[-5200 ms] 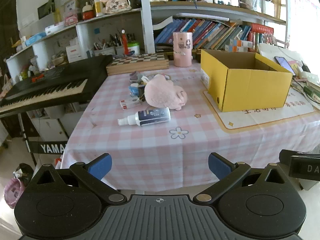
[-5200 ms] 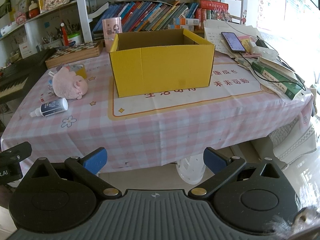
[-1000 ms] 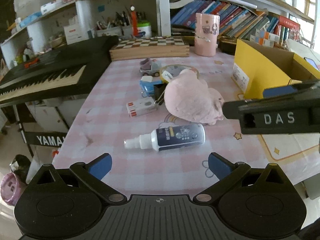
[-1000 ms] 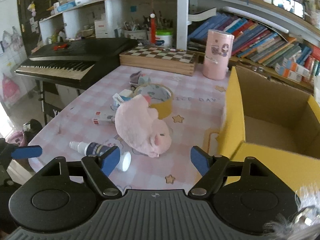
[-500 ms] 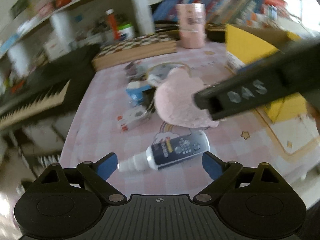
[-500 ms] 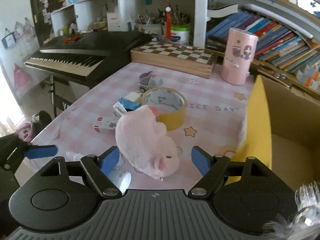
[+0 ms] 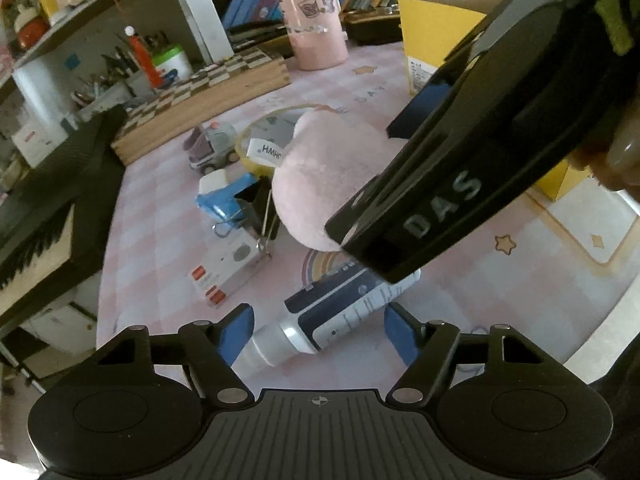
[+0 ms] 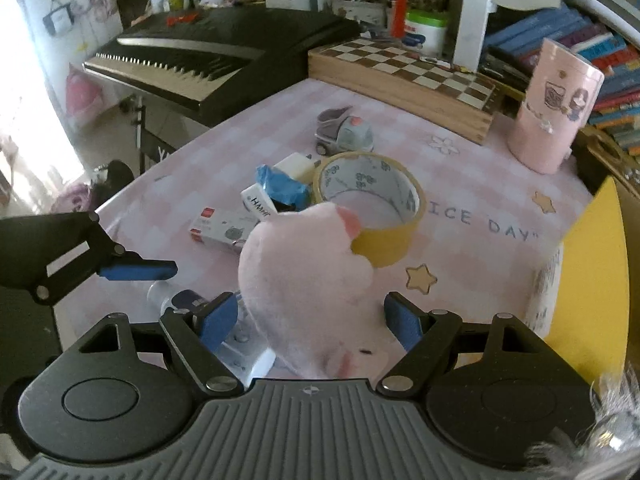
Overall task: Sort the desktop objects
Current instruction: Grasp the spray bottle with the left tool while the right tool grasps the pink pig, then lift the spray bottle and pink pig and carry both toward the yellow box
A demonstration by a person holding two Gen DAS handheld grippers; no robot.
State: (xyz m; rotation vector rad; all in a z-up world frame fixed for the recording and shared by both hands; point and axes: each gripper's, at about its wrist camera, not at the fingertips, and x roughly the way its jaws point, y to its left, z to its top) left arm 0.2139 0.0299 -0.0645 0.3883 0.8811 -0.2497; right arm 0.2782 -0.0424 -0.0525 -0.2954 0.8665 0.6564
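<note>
In the left wrist view the right tool (image 7: 408, 168) crosses the picture and covers the right half of the pink plush toy (image 7: 320, 172), the far end of the spray bottle (image 7: 332, 316) and most of the yellow box (image 7: 436, 28). In the right wrist view the plush toy (image 8: 308, 276) hides most of the spray bottle (image 8: 236, 336) and the near rim of the tape roll (image 8: 372, 200); the yellow box (image 8: 596, 264) runs off the right edge. The small print on the white carton (image 8: 224, 228) is too small to read.
</note>
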